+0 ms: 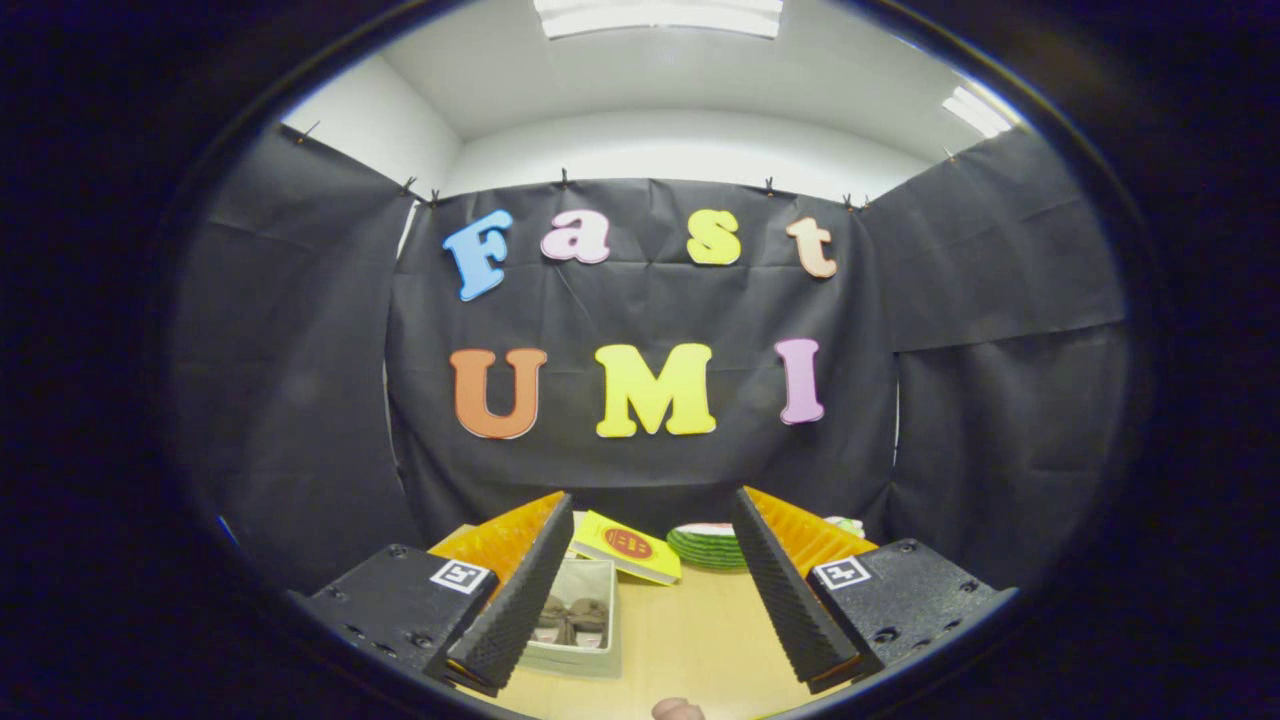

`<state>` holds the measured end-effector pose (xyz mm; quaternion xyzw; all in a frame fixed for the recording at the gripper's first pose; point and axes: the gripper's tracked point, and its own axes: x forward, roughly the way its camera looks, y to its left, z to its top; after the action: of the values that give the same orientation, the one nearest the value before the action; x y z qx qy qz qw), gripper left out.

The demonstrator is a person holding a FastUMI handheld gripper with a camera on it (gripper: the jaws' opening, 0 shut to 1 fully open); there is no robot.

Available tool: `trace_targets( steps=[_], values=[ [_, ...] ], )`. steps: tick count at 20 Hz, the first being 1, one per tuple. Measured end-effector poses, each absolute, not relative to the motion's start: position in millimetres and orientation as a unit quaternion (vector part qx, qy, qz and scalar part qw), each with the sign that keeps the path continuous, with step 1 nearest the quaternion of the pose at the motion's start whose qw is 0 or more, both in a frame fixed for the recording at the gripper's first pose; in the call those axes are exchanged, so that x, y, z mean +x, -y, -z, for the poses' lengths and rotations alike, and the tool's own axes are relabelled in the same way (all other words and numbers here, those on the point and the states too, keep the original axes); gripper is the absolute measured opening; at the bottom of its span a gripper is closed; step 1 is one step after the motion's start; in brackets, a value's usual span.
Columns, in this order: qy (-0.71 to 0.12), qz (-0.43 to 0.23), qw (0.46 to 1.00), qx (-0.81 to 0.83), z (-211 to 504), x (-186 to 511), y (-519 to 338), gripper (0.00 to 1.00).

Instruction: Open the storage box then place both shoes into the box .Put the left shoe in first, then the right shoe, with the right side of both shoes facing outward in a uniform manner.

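Two fingers of the tool [655,625] stand wide apart above the pale wooden counter [690,640], with nothing held between them. Just beside the left finger sits an open light-grey fabric storage box [585,625], with a brownish shoe [568,618] lying inside it. Farther off, near the black cloth wall, a yellow book with a red round mark [628,547] lies left of a stack of green-rimmed plates [708,545].
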<state>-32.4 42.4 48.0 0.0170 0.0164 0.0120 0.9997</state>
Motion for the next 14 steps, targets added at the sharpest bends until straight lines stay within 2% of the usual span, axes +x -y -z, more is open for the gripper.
trace_targets(
  steps=[14],
  values=[
    [-0.005,0.004,1.000,-0.005,-25.5,-55.6,-32.8,1.00]
  ],
)
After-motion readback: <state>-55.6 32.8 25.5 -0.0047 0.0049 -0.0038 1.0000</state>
